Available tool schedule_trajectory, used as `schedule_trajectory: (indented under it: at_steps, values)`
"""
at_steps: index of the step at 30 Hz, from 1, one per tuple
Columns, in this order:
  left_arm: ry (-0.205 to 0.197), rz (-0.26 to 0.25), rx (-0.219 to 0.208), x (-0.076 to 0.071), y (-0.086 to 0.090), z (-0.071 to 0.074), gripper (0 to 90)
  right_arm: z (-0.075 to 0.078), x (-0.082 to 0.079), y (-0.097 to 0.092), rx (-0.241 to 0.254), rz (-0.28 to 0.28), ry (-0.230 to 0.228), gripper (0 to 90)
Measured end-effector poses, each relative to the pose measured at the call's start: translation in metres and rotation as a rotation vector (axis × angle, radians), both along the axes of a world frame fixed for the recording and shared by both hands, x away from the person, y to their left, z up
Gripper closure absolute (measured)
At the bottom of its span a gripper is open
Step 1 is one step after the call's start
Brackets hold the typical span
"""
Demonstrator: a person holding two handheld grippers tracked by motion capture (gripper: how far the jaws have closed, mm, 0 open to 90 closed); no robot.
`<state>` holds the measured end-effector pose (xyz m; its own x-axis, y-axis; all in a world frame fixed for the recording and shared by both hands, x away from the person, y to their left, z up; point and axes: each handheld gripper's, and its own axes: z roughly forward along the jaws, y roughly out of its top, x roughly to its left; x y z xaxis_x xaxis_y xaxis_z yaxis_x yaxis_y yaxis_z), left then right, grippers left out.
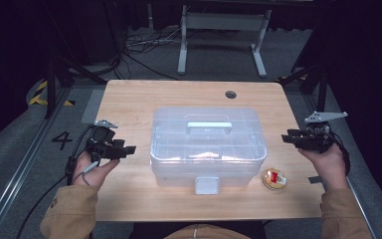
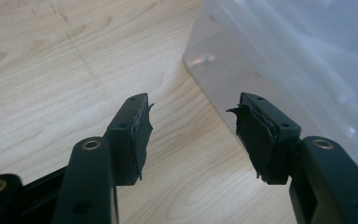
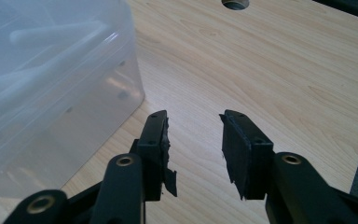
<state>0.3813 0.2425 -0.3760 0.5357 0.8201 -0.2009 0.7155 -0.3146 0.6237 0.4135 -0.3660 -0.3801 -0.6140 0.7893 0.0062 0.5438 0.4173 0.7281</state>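
Observation:
A clear plastic storage box (image 1: pixel 208 144) with a lid, a top handle (image 1: pixel 209 127) and a front latch (image 1: pixel 206 184) sits in the middle of the wooden table (image 1: pixel 129 99). My left gripper (image 1: pixel 129 149) hovers open just left of the box, its jaws pointing at the box's side; in the left gripper view (image 2: pixel 193 116) the box wall (image 2: pixel 289 56) is close ahead on the right. My right gripper (image 1: pixel 287 138) is open just right of the box, jaws pointing at it; in the right gripper view (image 3: pixel 195 126) the box (image 3: pixel 51 88) is on the left. Nothing is between either pair of jaws.
A small round yellow tin with a red mark (image 1: pixel 274 179) lies on the table by the box's front right corner. A cable hole (image 1: pixel 231 94) is in the tabletop at the back. A metal frame (image 1: pixel 224 30) and cables lie on the floor beyond the table.

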Motion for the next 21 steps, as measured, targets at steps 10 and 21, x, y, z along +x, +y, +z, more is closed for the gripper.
schedule_trajectory:
  at_steps: [10, 21]
  values:
    - [-0.032, -0.035, -0.081, -0.004, 0.004, 0.021, 43.5, 0.003, -0.007, 0.004, -0.003, -0.001, 0.034, 55.7]
    - [-0.110, -0.107, -0.118, -0.004, -0.011, 0.056, 42.2, 0.002, -0.018, -0.006, -0.005, -0.028, 0.040, 53.5]
